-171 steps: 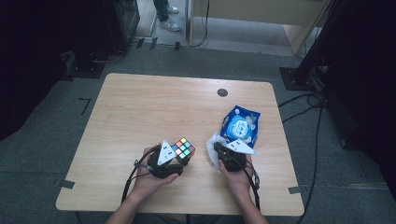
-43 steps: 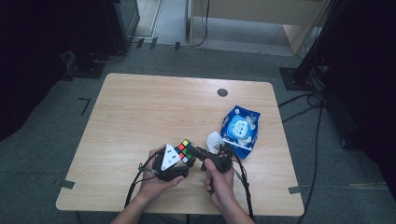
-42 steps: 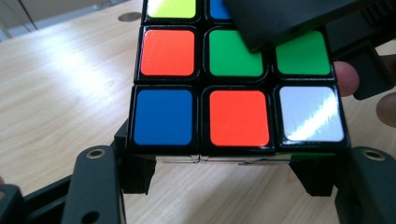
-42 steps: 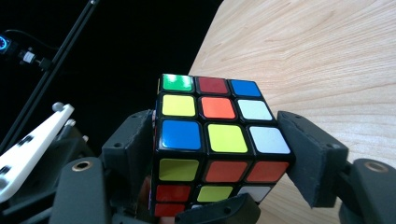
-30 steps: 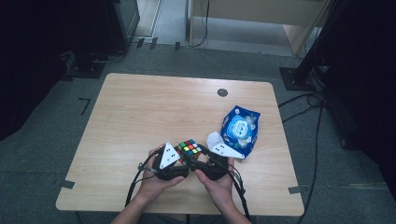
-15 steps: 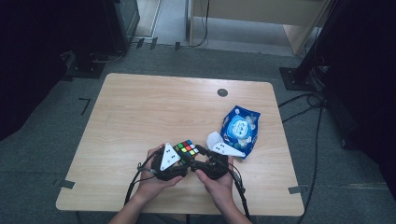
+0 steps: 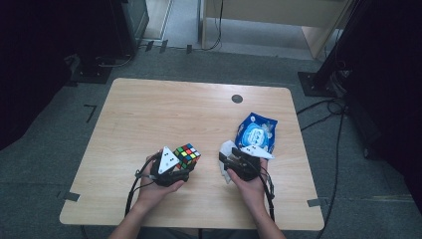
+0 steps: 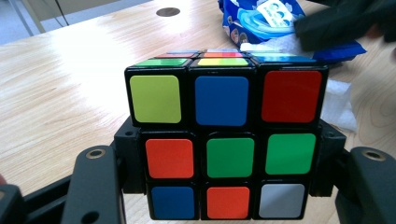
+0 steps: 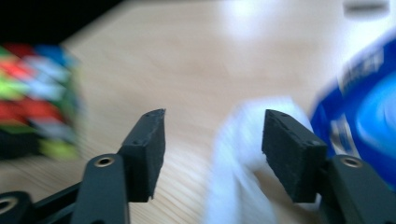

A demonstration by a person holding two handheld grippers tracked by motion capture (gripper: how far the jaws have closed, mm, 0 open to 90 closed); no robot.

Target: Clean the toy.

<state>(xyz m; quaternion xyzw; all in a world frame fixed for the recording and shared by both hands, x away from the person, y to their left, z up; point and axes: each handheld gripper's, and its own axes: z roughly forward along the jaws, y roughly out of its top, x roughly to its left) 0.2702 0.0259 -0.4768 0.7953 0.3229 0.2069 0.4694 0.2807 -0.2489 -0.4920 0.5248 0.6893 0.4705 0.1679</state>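
Left gripper view showed our left gripper [image 8: 219, 196] clamping the rigid Rubik's cube [image 8: 219, 151] by opposite faces; right gripper [image 9: 212, 156] closing, still empty.

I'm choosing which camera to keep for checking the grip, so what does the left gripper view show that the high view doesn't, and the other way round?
Left gripper view alone: the cube's near face tile by tile, and the left tongs pressing on the cube from both sides. High view alone: both hands, the right tongs over a white wipe, and the table edges. Both: the cube, the blue wipes pack, the dark disc.
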